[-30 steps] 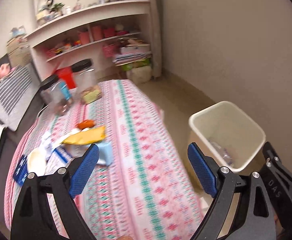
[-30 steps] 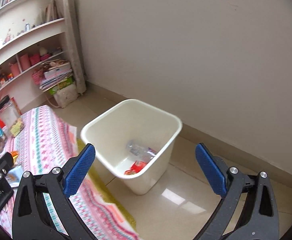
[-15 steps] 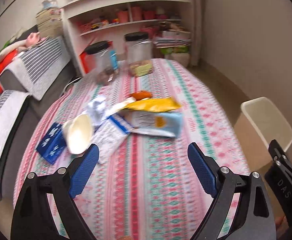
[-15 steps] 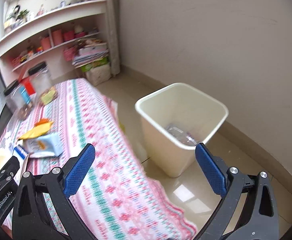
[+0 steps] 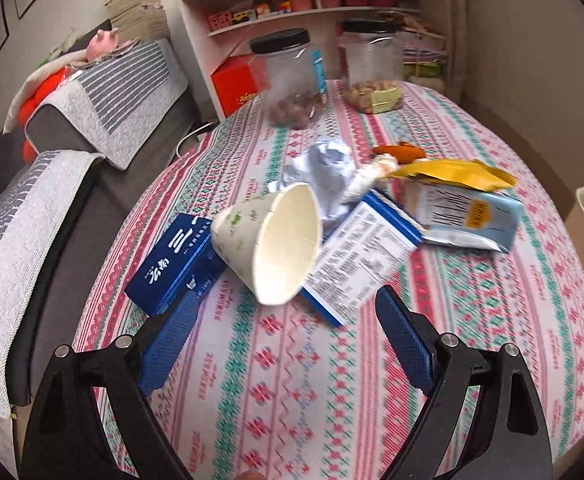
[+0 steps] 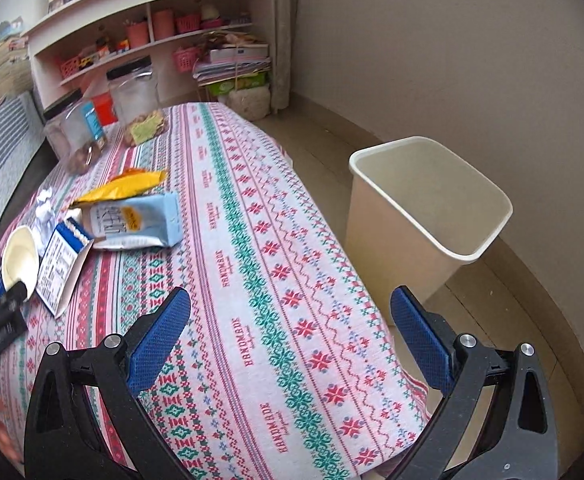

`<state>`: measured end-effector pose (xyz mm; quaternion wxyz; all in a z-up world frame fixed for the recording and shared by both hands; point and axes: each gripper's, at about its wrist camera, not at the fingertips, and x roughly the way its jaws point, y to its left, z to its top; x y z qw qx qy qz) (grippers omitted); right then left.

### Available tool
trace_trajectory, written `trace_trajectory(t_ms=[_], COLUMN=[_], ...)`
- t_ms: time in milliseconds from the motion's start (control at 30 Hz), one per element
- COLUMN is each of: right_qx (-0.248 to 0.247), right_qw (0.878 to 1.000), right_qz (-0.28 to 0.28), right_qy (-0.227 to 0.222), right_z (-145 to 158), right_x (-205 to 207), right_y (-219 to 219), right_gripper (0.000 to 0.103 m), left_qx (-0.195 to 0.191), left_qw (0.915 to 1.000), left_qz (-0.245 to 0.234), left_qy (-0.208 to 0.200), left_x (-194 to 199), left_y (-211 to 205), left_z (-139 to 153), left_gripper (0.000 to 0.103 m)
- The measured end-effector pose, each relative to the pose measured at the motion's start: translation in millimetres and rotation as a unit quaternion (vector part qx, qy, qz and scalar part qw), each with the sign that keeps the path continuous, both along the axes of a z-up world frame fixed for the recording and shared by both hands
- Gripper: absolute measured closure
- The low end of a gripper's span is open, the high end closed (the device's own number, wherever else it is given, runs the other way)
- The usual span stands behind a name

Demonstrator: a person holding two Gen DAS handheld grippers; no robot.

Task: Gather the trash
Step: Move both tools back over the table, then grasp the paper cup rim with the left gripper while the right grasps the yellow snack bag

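Trash lies in a pile on the patterned tablecloth [image 5: 292, 380]: a tipped paper cup [image 5: 269, 240], a dark blue box [image 5: 175, 258], a white and blue carton [image 5: 362, 258], a light blue pouch [image 5: 466, 216], a yellow wrapper [image 5: 452, 172], crumpled foil [image 5: 328, 168] and an orange scrap [image 5: 402, 152]. My left gripper [image 5: 287, 340] is open and empty, just in front of the cup. My right gripper [image 6: 289, 340] is open and empty over the table's near right part. The cream bin [image 6: 424, 216] stands on the floor right of the table. The pouch [image 6: 131, 222] and cup [image 6: 19, 260] also show in the right wrist view.
Two clear jars with black lids [image 5: 287, 80] [image 5: 374, 70] stand at the table's far end. A grey sofa with striped covers [image 5: 91, 92] runs along the left. White shelves [image 6: 151, 28] line the back wall. Tiled floor [image 6: 524, 292] surrounds the bin.
Both grippers have swung left from the bin toward the table. The left one has come close to the trash pile. The bin has slid to the right edge of the views.
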<state>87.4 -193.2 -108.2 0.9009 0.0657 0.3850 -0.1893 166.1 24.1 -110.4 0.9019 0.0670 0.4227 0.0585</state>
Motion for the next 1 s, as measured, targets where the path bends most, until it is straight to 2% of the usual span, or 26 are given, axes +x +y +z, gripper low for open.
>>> trace_trajectory(t_ms=[333, 433, 500, 533, 600, 700, 900, 1000], right_qx=[-0.011, -0.012, -0.012, -0.014, -0.017, -0.023, -0.021, 0.018], right_qw=[1.0, 1.0, 0.999, 0.999, 0.999, 0.999, 0.997, 0.995], right_qz=[0.016, 0.02, 0.023, 0.026, 0.032, 0.042, 0.073, 0.099], right_qy=[0.016, 0.02, 0.02, 0.02, 0.019, 0.015, 0.003, 0.005], right_z=[-3.5, -4.6, -5.1, -5.2, -4.7, -2.6, 4.3, 4.3], right_x=[7.2, 9.9, 12.2, 13.8, 16.9, 24.5, 56.7, 82.9], right_y=[6.9, 8.3, 9.1, 9.9, 11.6, 13.7, 17.8, 17.3], right_gripper=[0.007, 0.007, 0.007, 0.007, 0.007, 0.007, 0.007, 0.007], left_qx=[0.006, 0.001, -0.007, -0.006, -0.014, -0.031, -0.065, -0.081], left_qw=[0.9992, 0.999, 0.9987, 0.9987, 0.9987, 0.9984, 0.9976, 0.9967], left_qz=[0.027, 0.023, 0.016, 0.016, 0.012, 0.011, 0.003, -0.006], left_qy=[0.029, 0.039, 0.048, 0.049, 0.047, 0.046, 0.025, 0.006], left_x=[52.4, 59.8, 63.2, 62.9, 61.9, 58.1, 38.1, 22.6], left_y=[28.7, 31.0, 31.5, 31.4, 32.6, 36.3, 44.1, 48.2], left_z=[-18.1, -23.1, -25.9, -26.9, -26.5, -25.4, -13.3, -2.3], left_gripper=[0.017, 0.031, 0.051, 0.055, 0.08, 0.096, 0.1, 0.1])
